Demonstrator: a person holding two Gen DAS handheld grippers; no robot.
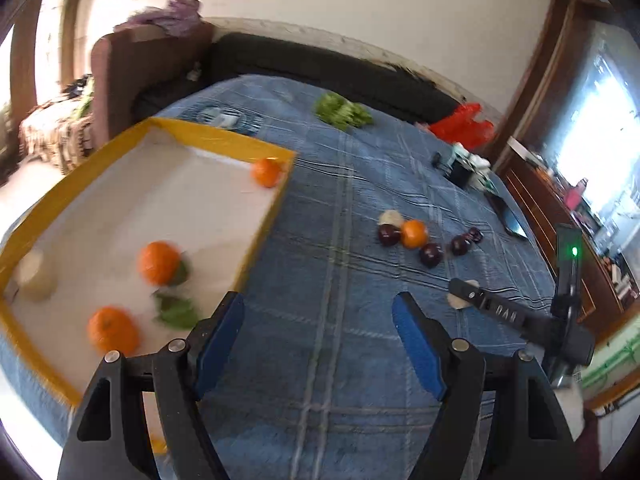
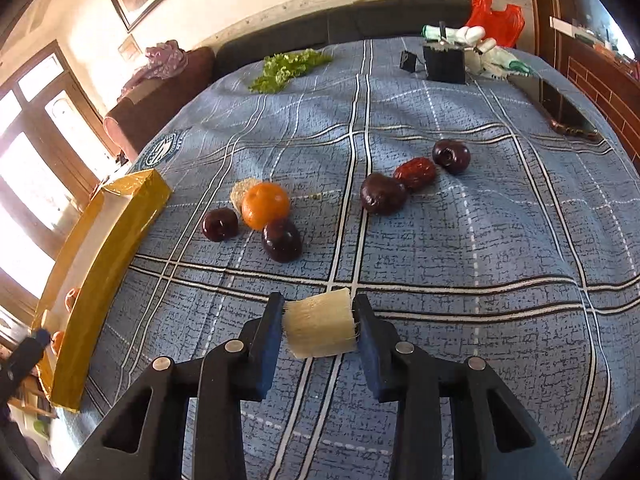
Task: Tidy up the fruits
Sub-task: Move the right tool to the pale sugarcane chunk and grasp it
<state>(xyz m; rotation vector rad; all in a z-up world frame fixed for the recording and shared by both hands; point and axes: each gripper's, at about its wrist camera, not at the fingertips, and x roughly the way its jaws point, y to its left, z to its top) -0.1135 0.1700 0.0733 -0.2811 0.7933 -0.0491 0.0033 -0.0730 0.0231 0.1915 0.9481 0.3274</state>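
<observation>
We have the right gripper (image 2: 318, 326) clamped on a pale fibrous chunk (image 2: 319, 329), perhaps sugarcane, just above the blue cloth (image 2: 460, 280), the left gripper (image 1: 318, 344) spread empty, so next we carry it over the yellow tray (image 2: 100, 264) wall.

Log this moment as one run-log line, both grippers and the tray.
left gripper: open, empty | right gripper: shut on pale fibrous chunk | yellow tray: three oranges inside

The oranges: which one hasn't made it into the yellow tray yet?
The orange lying on the blue cloth among dark plums. The other three already sit inside the yellow tray.
</observation>
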